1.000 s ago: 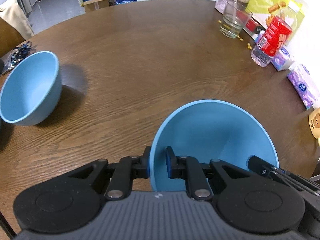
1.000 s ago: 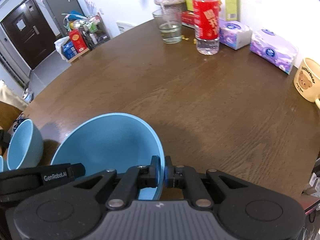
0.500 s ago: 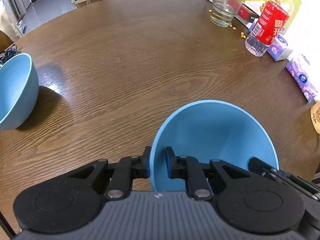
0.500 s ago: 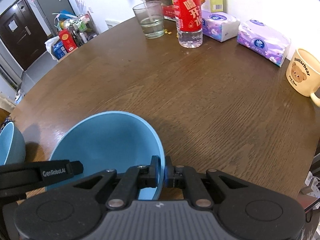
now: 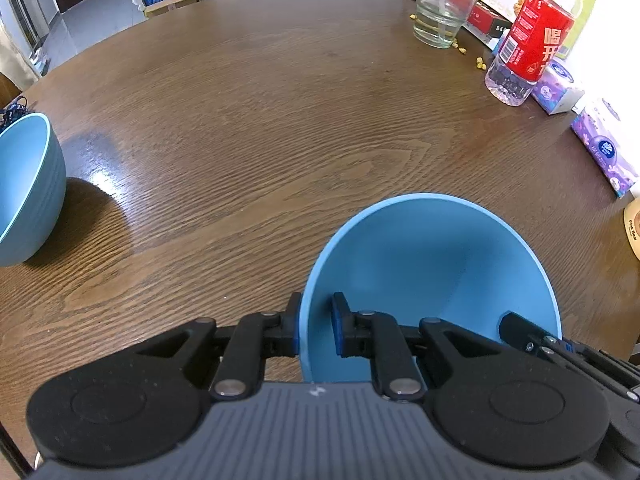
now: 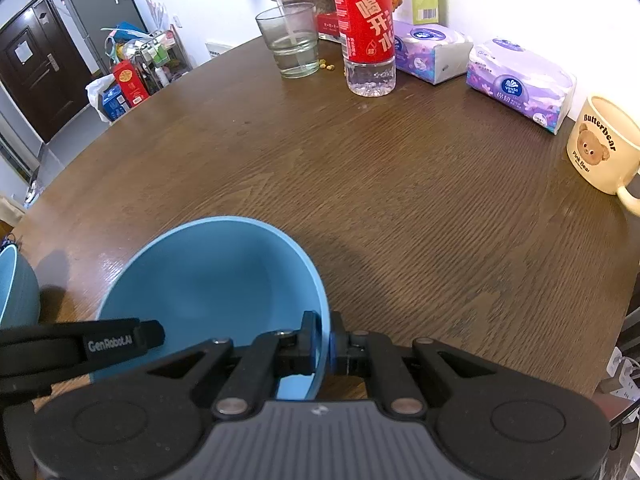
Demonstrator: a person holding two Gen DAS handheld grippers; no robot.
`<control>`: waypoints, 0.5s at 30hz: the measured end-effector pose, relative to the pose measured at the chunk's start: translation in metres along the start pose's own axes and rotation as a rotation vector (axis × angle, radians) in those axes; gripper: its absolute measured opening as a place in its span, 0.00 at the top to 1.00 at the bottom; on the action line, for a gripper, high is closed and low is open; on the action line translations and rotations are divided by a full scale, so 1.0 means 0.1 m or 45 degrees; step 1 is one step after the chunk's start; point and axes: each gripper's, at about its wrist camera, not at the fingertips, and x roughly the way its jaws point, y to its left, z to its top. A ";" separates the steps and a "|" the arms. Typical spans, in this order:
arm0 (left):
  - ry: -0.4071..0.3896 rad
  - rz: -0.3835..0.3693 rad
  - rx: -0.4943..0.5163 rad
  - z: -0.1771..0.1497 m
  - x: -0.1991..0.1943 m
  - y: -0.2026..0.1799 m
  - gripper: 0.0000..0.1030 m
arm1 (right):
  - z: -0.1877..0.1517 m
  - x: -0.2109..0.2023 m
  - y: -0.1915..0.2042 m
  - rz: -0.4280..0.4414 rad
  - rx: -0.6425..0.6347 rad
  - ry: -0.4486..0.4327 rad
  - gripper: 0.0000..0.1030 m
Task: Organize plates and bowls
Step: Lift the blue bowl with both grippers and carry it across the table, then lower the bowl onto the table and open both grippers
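Both grippers, left (image 5: 316,330) and right (image 6: 322,340), pinch opposite rims of one bowl (image 5: 432,264). Second bowl (image 5: 24,188) sits apart on desk (image 5: 280,120); stacking not done.

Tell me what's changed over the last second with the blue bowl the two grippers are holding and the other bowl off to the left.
Both grippers carried the held bowl lower and further in over the table; the bottle and glass now look closer, and the second bowl has slid toward the left edge of view. Unchanged: the left gripper and right gripper stay clamped on opposite sides of the rim. Nothing was released.
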 end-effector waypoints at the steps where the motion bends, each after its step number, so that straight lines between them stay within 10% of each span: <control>1: -0.002 0.001 0.001 0.00 0.00 0.00 0.85 | 0.00 0.00 0.00 0.000 -0.001 0.002 0.94; 8: -0.046 -0.003 0.014 -0.01 -0.09 0.01 0.82 | 0.00 0.00 -0.02 0.015 0.018 0.001 0.82; 15: -0.094 0.015 -0.013 0.00 -0.19 0.13 0.59 | -0.01 -0.06 0.00 0.028 0.017 -0.016 0.65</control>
